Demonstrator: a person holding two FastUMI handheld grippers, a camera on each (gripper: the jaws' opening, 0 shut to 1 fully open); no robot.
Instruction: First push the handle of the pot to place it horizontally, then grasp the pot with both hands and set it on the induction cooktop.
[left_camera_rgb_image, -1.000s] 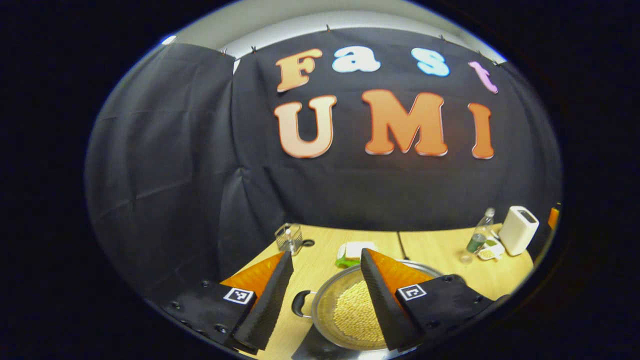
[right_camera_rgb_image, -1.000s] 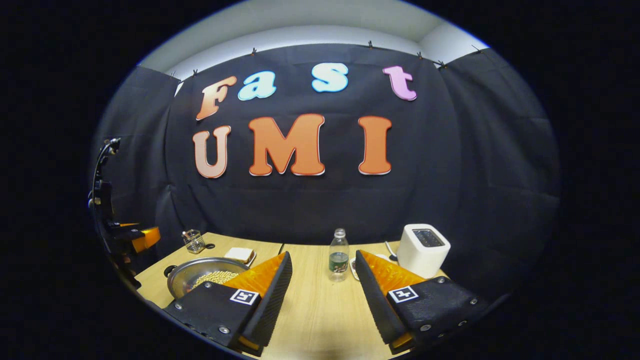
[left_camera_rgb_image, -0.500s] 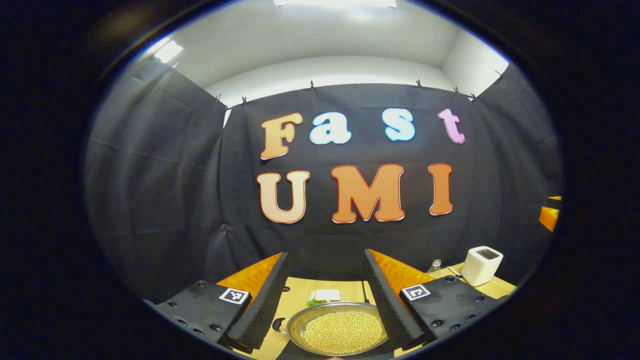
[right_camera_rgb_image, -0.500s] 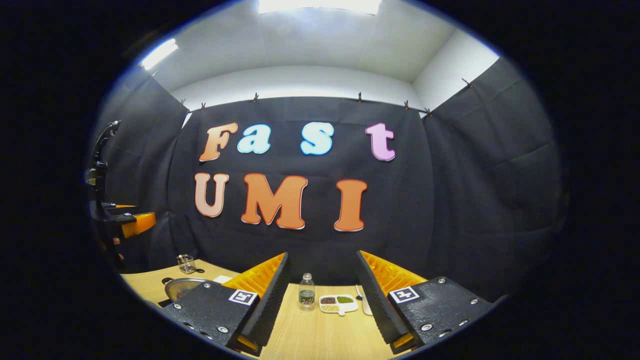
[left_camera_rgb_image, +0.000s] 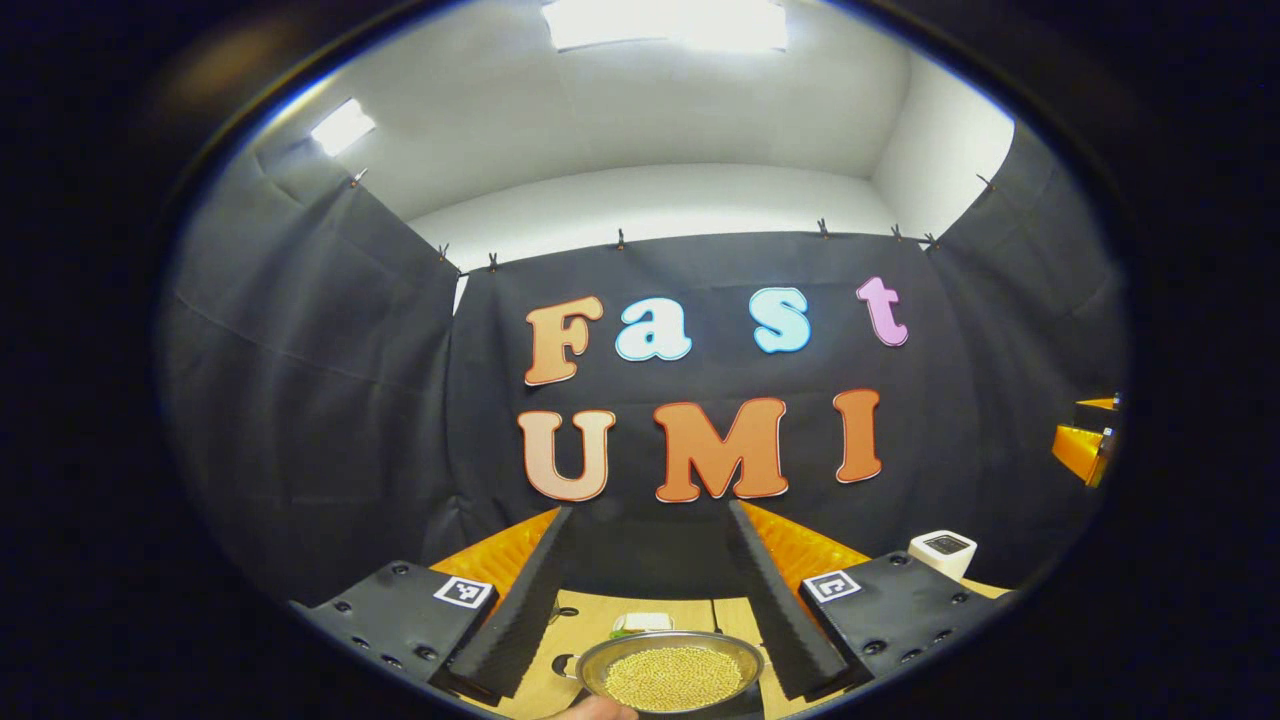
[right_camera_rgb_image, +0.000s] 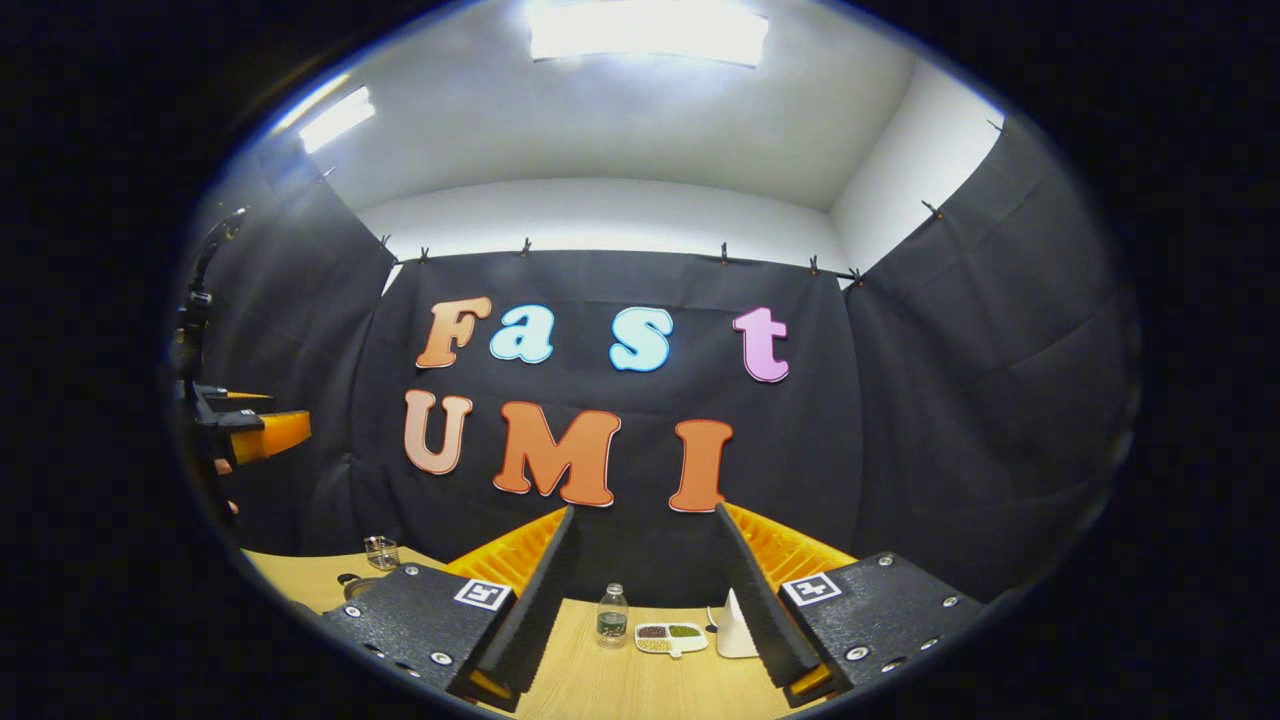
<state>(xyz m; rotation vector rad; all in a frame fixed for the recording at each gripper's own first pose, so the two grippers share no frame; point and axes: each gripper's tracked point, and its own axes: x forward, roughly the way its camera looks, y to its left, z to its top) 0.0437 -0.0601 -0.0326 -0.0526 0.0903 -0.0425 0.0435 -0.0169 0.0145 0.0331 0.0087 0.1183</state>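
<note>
Both grippers are raised level and spread with nothing between the fingers, the left gripper (left_camera_rgb_image: 645, 590) aimed over the pot (left_camera_rgb_image: 668, 672) and the right gripper (right_camera_rgb_image: 640, 590) well off toward a water bottle (right_camera_rgb_image: 611, 616). The pot sits low on the counter (left_camera_rgb_image: 580, 612), apparently on a dark cooktop, so the task looks finished; it holds a heap of pale yellow beans (left_camera_rgb_image: 674, 678), and a small divided dish (right_camera_rgb_image: 670, 636) holds dark and green grains

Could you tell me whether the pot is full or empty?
Partly filled: a mound of small yellow beans lies inside the pot.

Both views high, level, toward the wall over the table (left_camera_rgb_image: 590, 610).
</note>
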